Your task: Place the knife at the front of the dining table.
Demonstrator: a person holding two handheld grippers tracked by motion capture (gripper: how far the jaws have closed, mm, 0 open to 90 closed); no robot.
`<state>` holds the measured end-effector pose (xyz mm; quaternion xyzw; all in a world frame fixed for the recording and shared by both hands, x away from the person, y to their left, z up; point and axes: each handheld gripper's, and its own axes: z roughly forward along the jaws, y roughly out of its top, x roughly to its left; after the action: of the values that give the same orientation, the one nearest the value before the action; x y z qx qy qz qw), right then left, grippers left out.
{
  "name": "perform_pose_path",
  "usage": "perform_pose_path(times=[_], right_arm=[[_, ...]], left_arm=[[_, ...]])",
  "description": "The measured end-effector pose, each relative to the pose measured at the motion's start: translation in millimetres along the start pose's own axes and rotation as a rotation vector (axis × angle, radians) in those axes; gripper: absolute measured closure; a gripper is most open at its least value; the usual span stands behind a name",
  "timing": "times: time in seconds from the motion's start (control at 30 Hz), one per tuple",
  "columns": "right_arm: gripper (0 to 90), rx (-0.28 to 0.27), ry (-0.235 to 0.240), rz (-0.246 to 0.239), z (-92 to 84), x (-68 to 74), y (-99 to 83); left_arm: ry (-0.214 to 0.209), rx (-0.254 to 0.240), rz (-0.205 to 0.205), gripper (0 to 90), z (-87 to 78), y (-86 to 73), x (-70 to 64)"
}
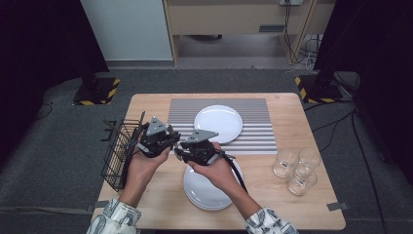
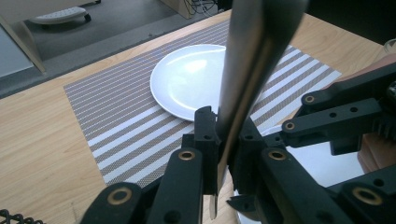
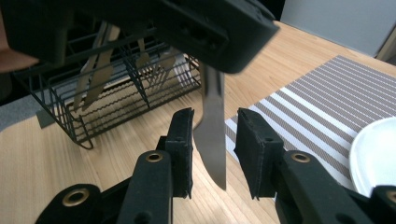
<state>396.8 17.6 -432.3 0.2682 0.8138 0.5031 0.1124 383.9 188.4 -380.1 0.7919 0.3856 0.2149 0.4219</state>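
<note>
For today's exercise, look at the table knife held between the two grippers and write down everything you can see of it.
The knife is plain polished metal, with a broad handle and a rounded blade tip. The left gripper is shut on it, holding it above the wooden table near the wire cutlery basket. Its blade hangs down between the pads of the right gripper, which stand apart from it on both sides. Nothing else touches it.

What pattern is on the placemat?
Grey and white stripes on the placemat, clearest in the left gripper view.
</note>
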Motion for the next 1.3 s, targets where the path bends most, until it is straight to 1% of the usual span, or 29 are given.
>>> perform_pose_path(times=[0.17,0.33,0.57,0.67,0.73,0.8,0.87,0.97,1.0,1.13,1.2,1.3], right_arm=[[67.9,-0.017,-0.004,0.001,0.7,0.9,2.9],[70.6,-0.016,-0.007,-0.005,2.8,2.5,3.7],[73.3,-0.021,-0.015,0.003,4.6,2.8,3.9],[74.4,-0.03,-0.016,0.006,5.7,3.4,4.5],[77.3,-0.03,-0.018,-0.002,6.1,4.1,4.4],[78.3,-0.032,-0.023,-0.005,5.6,4.7,4.1],[79.4,-0.035,-0.028,-0.016,5.1,6.0,4.4],[79.8,-0.035,-0.038,-0.017,4.7,7.8,5.2],[79.9,-0.033,-0.037,-0.015,4.6,7.8,5.4],[79.9,-0.021,-0.045,-0.02,5.7,6.1,3.6],[80.0,-0.021,-0.046,-0.017,5.8,5.0,2.9],[80.0,-0.022,-0.049,-0.016,5.4,3.4,2.7]], left_arm=[[-0.005,-0.003,0.006,82.6,-0.2,0.2,-3.7],[-0.006,-0.006,0.008,82.6,-0.4,0.9,-6.2],[-0.002,-0.001,-0.003,82.6,1.1,-2.2,-4.9],[-0.004,0.001,0.0,82.6,1.5,-3.3,-5.6],[-0.003,0.002,0.0,82.6,1.6,-3.6,-5.7],[-0.005,-0.004,-0.006,82.5,1.4,-3.8,-5.4],[-0.005,-0.008,-0.004,82.5,1.4,-3.5,-5.2],[-0.006,-0.014,-0.004,82.1,1.0,-3.1,-5.0],[-0.005,-0.019,-0.008,81.5,0.7,-2.9,-4.9],[0.009,-0.039,-0.013,73.8,-2.6,-2.1,-4.6],[0.019,-0.04,-0.01,70.7,-4.7,-2.3,-3.8],[0.025,-0.046,-0.019,65.2,-7.5,-3.3,-3.2]])
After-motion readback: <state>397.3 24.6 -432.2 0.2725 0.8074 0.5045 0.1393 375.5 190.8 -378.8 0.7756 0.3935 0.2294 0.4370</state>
